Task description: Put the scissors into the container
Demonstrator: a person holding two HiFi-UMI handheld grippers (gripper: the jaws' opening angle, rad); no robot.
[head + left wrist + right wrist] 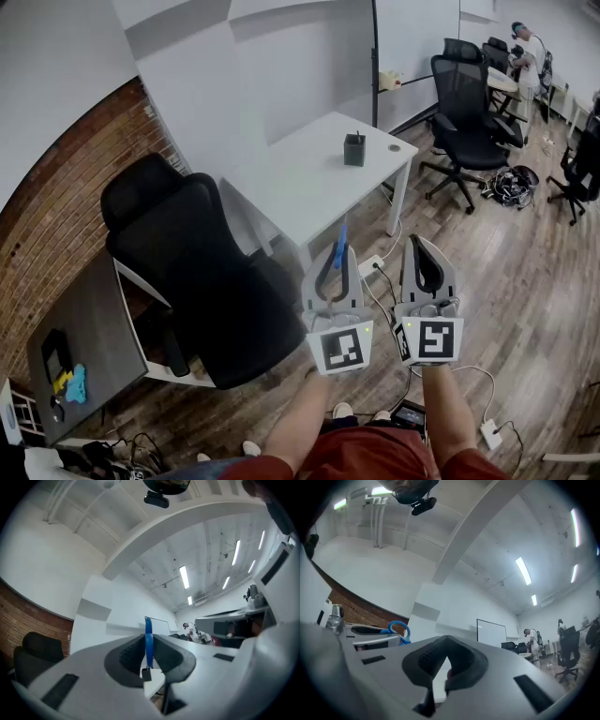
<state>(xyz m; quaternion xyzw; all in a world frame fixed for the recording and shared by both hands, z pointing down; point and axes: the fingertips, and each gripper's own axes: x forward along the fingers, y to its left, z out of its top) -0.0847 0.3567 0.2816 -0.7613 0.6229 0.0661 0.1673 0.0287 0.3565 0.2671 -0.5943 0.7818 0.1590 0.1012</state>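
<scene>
The task is partly done, by my reading: the scissors (341,233) are picked up, clamped upright in the left gripper (335,251) with a blue handle poking past its tips. The container (354,149) stands well beyond the scissors on the white table (300,192); carrying over and dropping in remain. The right gripper (422,242), beside the scissors, has its jaws together on nothing.

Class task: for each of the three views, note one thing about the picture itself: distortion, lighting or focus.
Head view: wide-angle bend curves the brick wall and white table; even light, sharp. Left gripper view: round dark vignette, bright ceiling lights, scissors clear between softer near jaws. Right gripper view: same vignette and fisheye curve, right gripper soft close up.
</scene>
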